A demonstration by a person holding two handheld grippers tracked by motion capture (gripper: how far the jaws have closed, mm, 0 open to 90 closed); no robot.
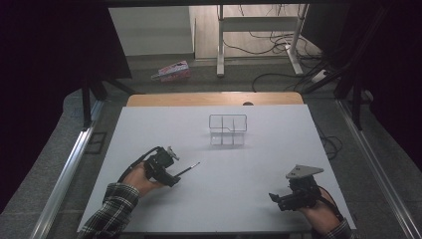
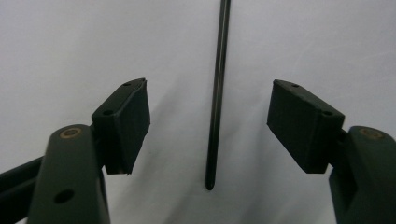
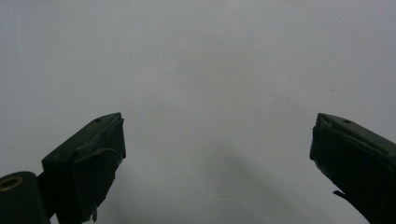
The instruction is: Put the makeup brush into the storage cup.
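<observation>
Hand-held gripper on the left (image 2: 209,122) is where our work stands: its jaws straddle a thin black rod (image 2: 217,93) that lies flat on the white tabletop (image 2: 70,42). In the left gripper view the rod runs up the gap between the two pads (image 2: 133,119), with clear space on either side, so we have it bracketed but not pinched. From the high view the same left hand-held gripper (image 1: 175,177) sits low at the near left of the tabletop (image 1: 278,164), and the rod (image 1: 189,170) pokes out past its tip toward the middle.

Our right hand-held gripper (image 3: 217,154) has its jaws spread wide over bare surface, nothing between them; in the high view it (image 1: 274,198) rests near the front right edge, well apart from the rod.

A clear divided organizer (image 1: 227,128) stands farther back at the centre, and we can see nothing in its compartments.

We judge the job barely begun: the approach to the rod is made, but the grasp is not yet completed. Left to do, as we read it, are closing on the rod, lifting it, and probably carrying it to the organizer.
</observation>
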